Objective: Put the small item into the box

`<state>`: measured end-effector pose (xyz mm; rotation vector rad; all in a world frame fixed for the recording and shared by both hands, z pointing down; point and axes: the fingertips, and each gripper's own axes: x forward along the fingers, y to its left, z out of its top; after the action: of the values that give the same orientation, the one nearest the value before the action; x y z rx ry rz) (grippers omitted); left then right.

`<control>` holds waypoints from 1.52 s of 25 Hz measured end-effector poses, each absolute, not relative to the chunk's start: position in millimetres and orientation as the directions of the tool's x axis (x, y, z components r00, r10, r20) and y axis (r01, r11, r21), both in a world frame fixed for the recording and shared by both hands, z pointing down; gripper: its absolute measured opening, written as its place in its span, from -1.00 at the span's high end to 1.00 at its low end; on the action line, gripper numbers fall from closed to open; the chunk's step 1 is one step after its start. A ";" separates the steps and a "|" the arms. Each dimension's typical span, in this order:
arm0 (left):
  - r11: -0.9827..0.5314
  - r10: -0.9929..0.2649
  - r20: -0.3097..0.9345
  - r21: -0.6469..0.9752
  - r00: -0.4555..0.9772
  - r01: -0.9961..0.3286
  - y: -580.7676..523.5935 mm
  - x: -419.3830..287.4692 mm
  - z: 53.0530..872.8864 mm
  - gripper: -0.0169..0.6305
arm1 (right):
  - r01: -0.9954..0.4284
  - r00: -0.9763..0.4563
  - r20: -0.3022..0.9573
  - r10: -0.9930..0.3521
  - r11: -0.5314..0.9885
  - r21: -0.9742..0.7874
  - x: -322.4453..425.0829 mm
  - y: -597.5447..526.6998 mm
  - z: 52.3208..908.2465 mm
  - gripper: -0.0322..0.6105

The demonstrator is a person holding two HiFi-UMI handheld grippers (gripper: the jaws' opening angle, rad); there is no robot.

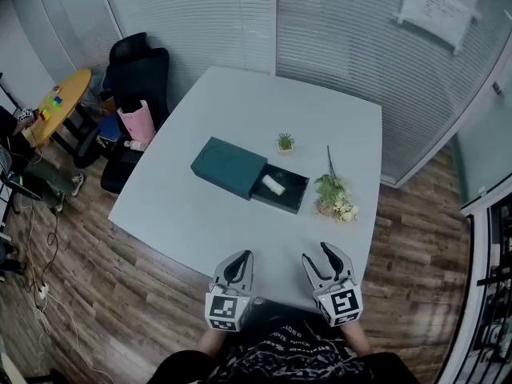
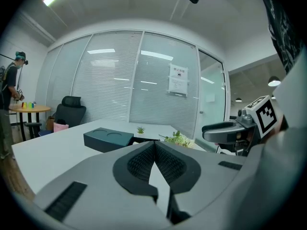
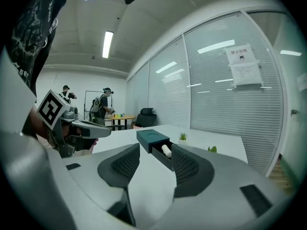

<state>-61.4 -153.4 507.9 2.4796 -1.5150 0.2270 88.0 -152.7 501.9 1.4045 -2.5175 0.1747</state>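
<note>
Teal box [image 1: 229, 167] sits approx. centre of the table [image 1: 184, 214], w/ its drawer [image 1: 294, 186] pulled out twd 4 o'clock. Small white item [image 1: 274, 185] lies inside the drawer. Potted plant [image 1: 286, 142] is at 1 o'clock of the box, flower bunch [image 1: 334, 194] at 3 o'clock of the drawer. Both grippers are at the table's 6 o'clock edge, well apart from the box. L gripper [image 1: 242, 258]: fingers together, nothing btwn. R gripper [image 1: 318, 256]: fingers apart, empty.
</note>
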 end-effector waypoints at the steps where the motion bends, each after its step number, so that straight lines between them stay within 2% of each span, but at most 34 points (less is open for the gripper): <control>1: -0.443 -0.855 0.247 0.110 0.457 -0.890 -153.2 -60.5 508.2 0.89 | -0.854 -0.498 0.281 -0.821 0.520 0.008 90.1 -150.8 505.1 0.22; 9: -0.465 -0.840 0.261 0.107 0.476 -0.879 -148.0 -53.9 512.2 0.89 | -0.861 -0.493 0.278 -0.825 0.509 -0.016 95.4 -154.8 506.3 0.25; 13: -0.478 -0.832 0.264 0.105 0.488 -0.872 -146.8 -48.9 511.6 0.89 | -0.869 -0.471 0.329 -0.818 0.494 -0.018 95.7 -157.9 519.0 0.58; 22: -0.502 -0.817 0.286 0.072 0.500 -0.862 -145.0 -40.9 516.8 0.89 | -0.879 -0.465 0.320 -0.825 0.475 -0.053 100.3 -163.3 520.4 0.86; 38: -0.524 -0.803 0.284 0.083 0.524 -0.848 -143.4 -29.3 520.6 0.89 | -0.886 -0.447 0.331 -0.831 0.463 -0.034 104.4 -160.3 523.4 0.88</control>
<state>-29.3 -143.4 520.6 2.5523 -1.4032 0.3113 104.4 -160.3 523.4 1.4720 -2.4466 0.2940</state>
